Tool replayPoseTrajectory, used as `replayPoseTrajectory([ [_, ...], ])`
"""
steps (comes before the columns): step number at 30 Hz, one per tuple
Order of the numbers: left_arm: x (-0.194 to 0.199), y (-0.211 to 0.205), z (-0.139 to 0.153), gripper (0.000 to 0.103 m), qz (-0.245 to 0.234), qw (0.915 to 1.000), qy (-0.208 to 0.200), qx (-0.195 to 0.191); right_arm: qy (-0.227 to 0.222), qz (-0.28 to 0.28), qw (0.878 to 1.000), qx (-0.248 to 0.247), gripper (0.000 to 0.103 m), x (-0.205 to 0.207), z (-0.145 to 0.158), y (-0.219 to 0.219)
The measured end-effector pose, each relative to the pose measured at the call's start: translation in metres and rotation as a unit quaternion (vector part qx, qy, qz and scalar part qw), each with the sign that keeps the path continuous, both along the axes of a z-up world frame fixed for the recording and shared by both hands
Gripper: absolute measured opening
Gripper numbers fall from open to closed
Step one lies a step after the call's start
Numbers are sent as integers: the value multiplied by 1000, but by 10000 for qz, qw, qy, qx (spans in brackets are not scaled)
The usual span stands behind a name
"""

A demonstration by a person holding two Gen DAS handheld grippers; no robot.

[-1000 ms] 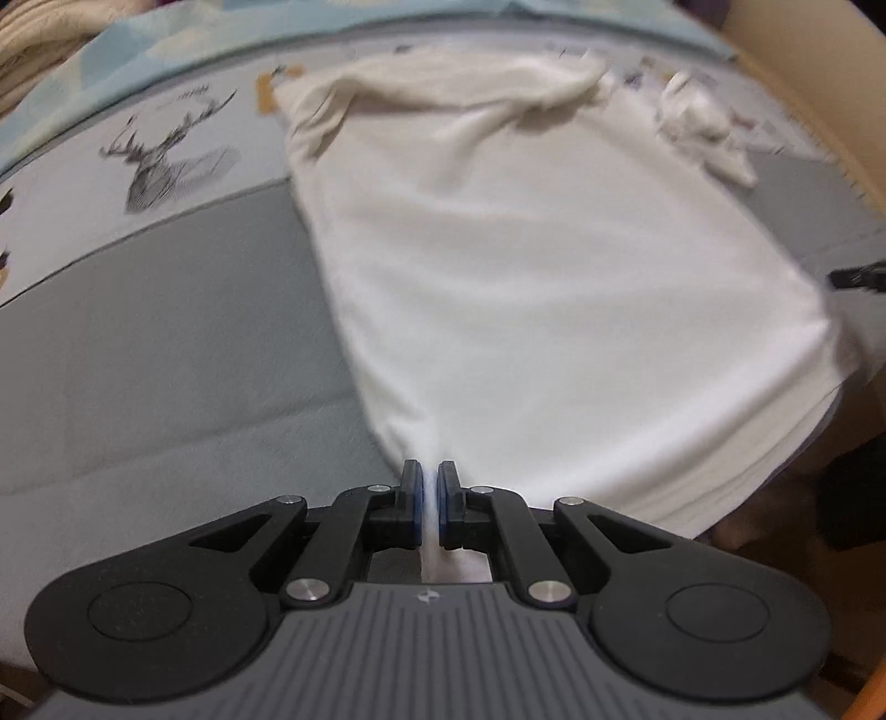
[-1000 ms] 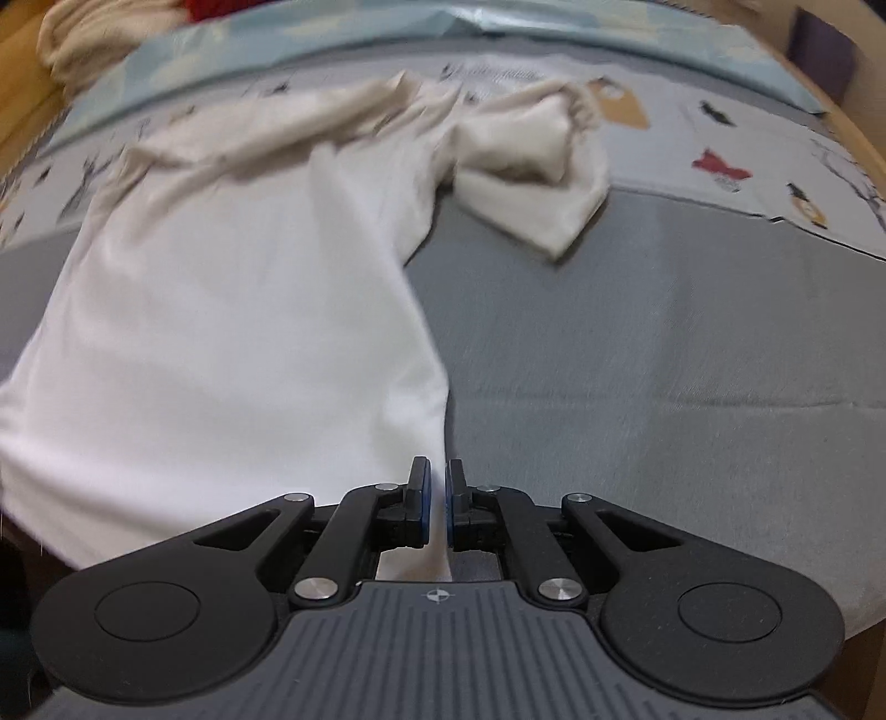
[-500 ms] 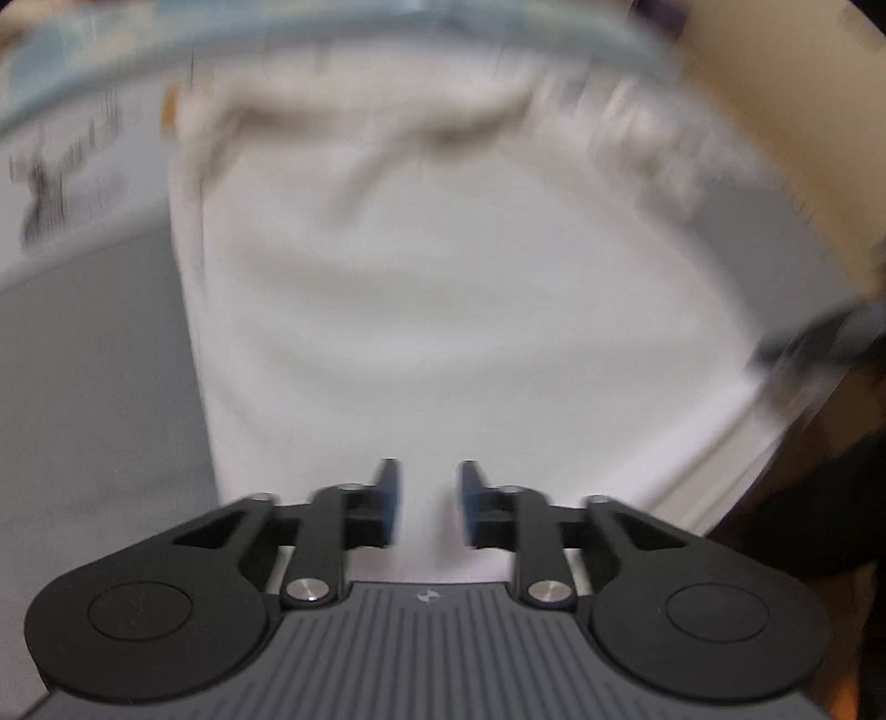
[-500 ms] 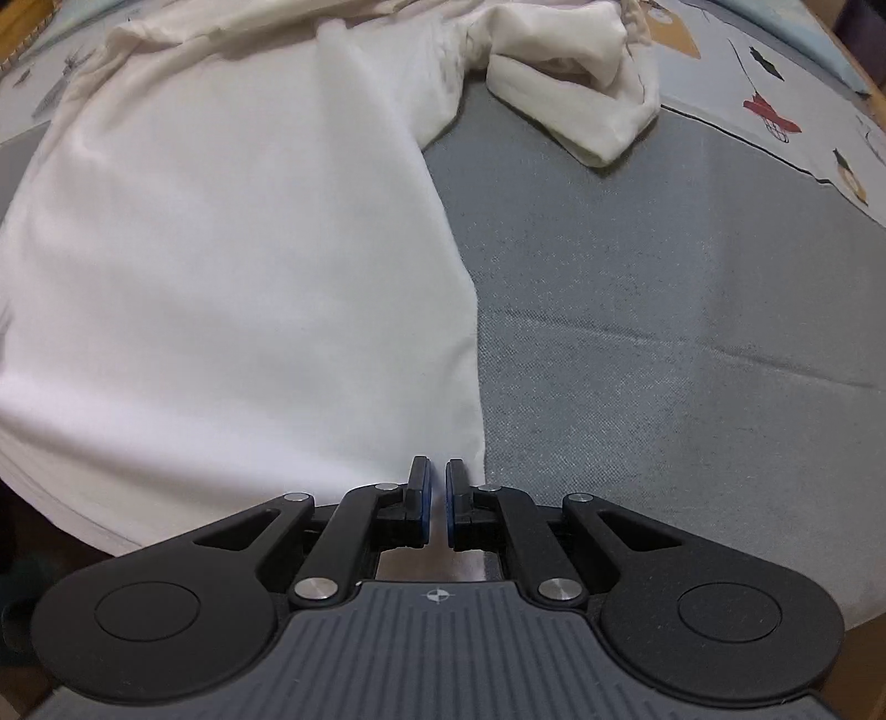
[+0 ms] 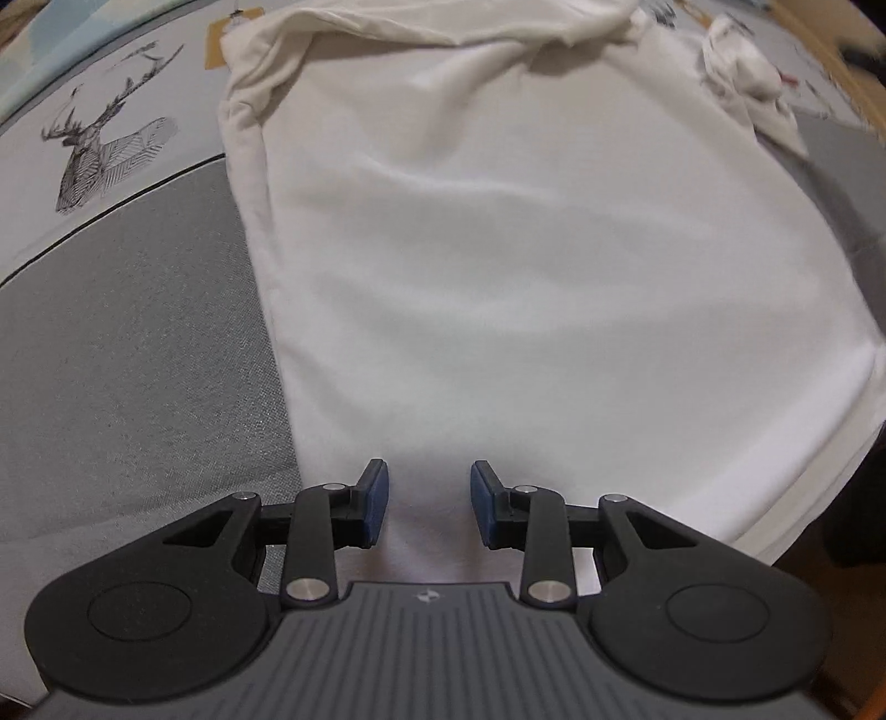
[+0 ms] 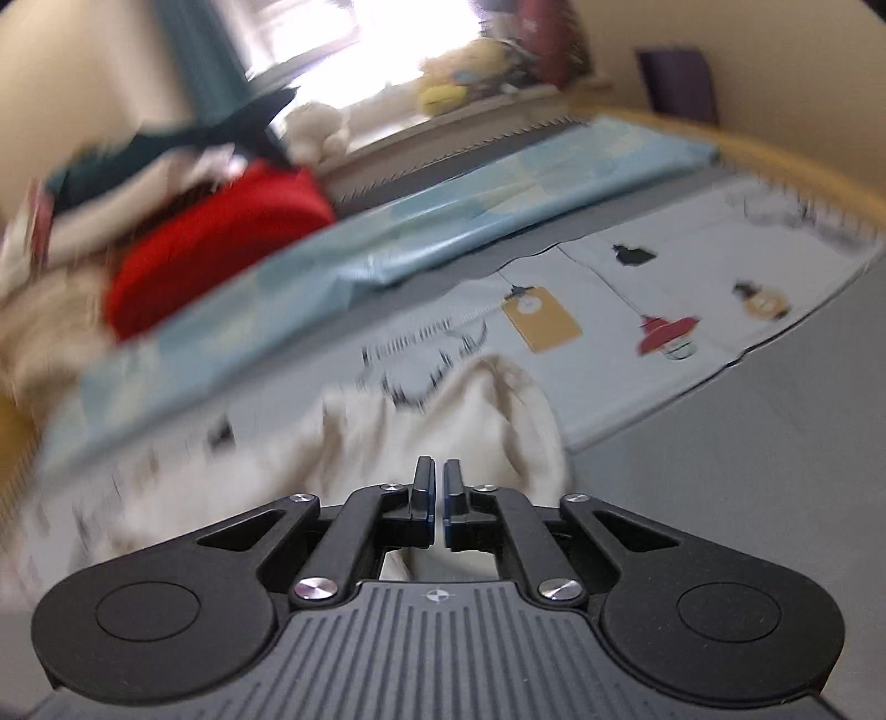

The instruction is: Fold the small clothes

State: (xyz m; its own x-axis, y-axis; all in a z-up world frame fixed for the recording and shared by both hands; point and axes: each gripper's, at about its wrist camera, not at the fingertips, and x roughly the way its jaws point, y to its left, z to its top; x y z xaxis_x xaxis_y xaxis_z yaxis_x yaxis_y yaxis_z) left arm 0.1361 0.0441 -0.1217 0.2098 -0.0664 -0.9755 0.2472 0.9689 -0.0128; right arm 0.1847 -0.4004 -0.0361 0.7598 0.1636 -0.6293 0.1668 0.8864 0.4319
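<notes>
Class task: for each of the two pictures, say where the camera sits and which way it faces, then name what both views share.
Left wrist: sits on the left hand-held gripper, looks steeply down on the white shirt; its open fingers show.
Right wrist: sits on the right hand-held gripper, looks across the bed toward the window; its shut fingers show.
Shared: the white shirt and the printed bedsheet.

Black left tool (image 5: 427,501), blue pads (image 5: 377,501), silver screws, ribbed grey base, right tool (image 6: 436,507) seemingly alike
</notes>
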Motion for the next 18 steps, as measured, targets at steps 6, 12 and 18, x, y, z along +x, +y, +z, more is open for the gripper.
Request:
replayPoseTrajectory([
  [6,2,0,-5,37,-200,9998,-3,-56,153,-764,9896,1207,36,75,-50,-28],
  [12,8,2,-8,39,-272,9995,41,-153,374,-1219,9745,1848,36,125,-99,-39],
  [18,12,6,-9,42,-253,9996,67,-124,783,-1396,9616,2228,36,164,-127,-48],
])
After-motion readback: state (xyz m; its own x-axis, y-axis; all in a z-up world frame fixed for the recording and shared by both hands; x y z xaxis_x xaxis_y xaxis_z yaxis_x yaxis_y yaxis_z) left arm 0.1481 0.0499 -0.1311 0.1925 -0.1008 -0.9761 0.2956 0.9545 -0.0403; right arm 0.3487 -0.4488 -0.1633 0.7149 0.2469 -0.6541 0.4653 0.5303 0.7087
